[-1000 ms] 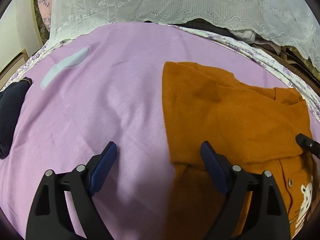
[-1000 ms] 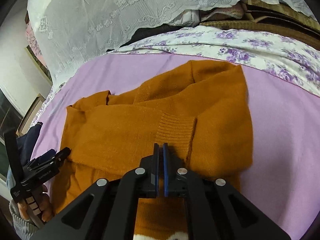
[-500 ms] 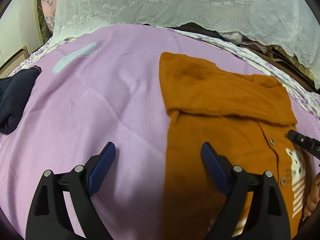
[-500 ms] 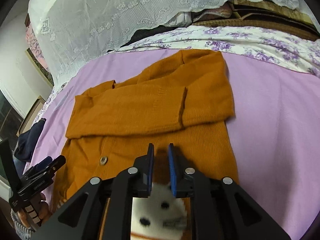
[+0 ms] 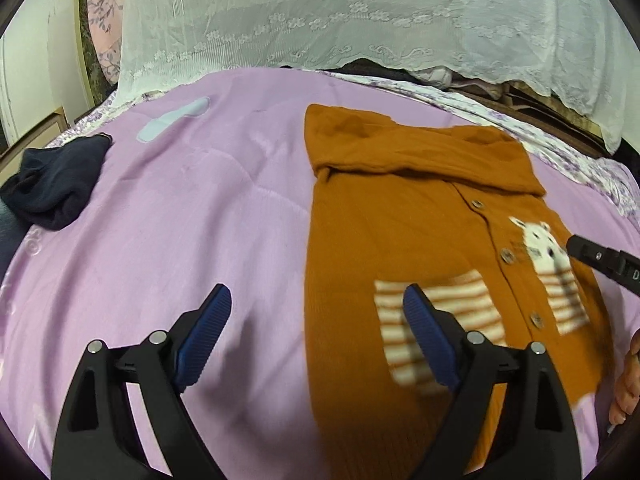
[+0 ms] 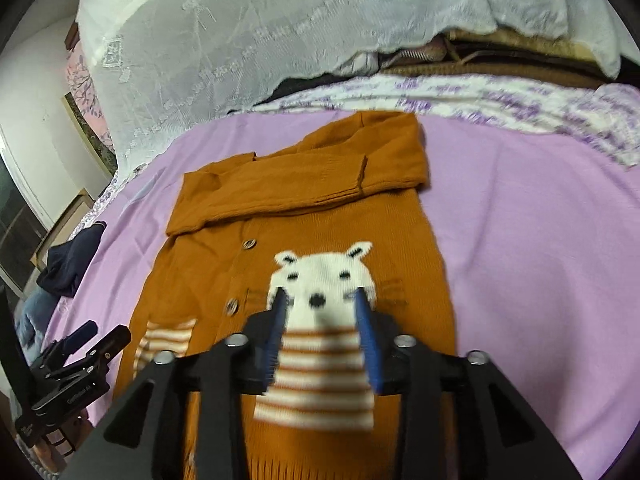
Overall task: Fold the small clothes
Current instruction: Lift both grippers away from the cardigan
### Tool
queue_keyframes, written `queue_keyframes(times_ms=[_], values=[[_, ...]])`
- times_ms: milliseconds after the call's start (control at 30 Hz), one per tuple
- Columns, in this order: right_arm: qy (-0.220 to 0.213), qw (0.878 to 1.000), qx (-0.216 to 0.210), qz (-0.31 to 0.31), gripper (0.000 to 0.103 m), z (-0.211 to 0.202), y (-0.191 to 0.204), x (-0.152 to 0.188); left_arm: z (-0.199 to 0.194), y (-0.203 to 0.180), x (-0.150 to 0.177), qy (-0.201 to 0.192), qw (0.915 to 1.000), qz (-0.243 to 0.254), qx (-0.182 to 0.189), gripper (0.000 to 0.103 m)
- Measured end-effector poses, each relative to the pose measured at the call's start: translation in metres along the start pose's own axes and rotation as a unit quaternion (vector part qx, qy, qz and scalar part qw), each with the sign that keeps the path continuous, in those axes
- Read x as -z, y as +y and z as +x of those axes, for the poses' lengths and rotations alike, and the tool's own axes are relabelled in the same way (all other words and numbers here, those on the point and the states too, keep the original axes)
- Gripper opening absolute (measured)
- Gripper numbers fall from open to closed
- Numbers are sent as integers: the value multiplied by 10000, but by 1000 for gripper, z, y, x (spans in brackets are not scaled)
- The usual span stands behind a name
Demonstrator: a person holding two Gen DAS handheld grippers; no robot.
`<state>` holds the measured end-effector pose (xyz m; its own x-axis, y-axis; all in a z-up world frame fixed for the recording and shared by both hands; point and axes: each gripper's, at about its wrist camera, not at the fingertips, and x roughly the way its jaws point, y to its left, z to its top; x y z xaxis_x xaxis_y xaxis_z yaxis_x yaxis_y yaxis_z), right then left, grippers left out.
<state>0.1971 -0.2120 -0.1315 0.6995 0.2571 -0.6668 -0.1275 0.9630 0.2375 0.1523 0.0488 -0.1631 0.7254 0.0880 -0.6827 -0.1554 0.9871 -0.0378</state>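
An orange knit cardigan [image 5: 400, 216] lies flat on the purple bedspread [image 5: 200, 216], buttons up, with both sleeves folded across its top. It has a white cat face and striped patches; it also shows in the right wrist view [image 6: 312, 208]. My left gripper [image 5: 318, 300] is open and empty above the cardigan's left edge. My right gripper [image 6: 322, 300] is open and empty above the cat face [image 6: 324, 276]. The left gripper also shows at the lower left of the right wrist view [image 6: 86, 336].
A dark navy garment [image 5: 56, 188] lies bunched at the left of the bedspread. A pale blue patch [image 5: 172, 124] sits on the far left part. White lace cloth [image 5: 360, 20] covers a pile behind. A floral sheet [image 6: 500, 100] edges the far right side.
Both grippers have pulled back toward the cardigan's hem, so more of its lower body shows. My right gripper, shut one second ago, has opened. The sleeves stay folded across the top.
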Motion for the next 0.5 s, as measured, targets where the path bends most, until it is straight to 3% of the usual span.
queue_keyframes(times_ms=[67, 167, 367, 500], values=[[-203, 9998, 64, -35, 59, -23, 4, 12, -15, -2, 6, -104, 9999, 18, -37, 86], [-449, 9987, 213, -104, 71, -50, 9, 27, -42, -4, 14, -306, 9995, -31, -51, 90], [-837, 9962, 242, -89, 86, -112, 19, 52, -100, -14, 17, -733, 9973, 58, -24, 95], [-1115, 9924, 372, -362, 90, -151, 36, 55, -137, -19, 14, -1056, 9943, 112, 2, 97]])
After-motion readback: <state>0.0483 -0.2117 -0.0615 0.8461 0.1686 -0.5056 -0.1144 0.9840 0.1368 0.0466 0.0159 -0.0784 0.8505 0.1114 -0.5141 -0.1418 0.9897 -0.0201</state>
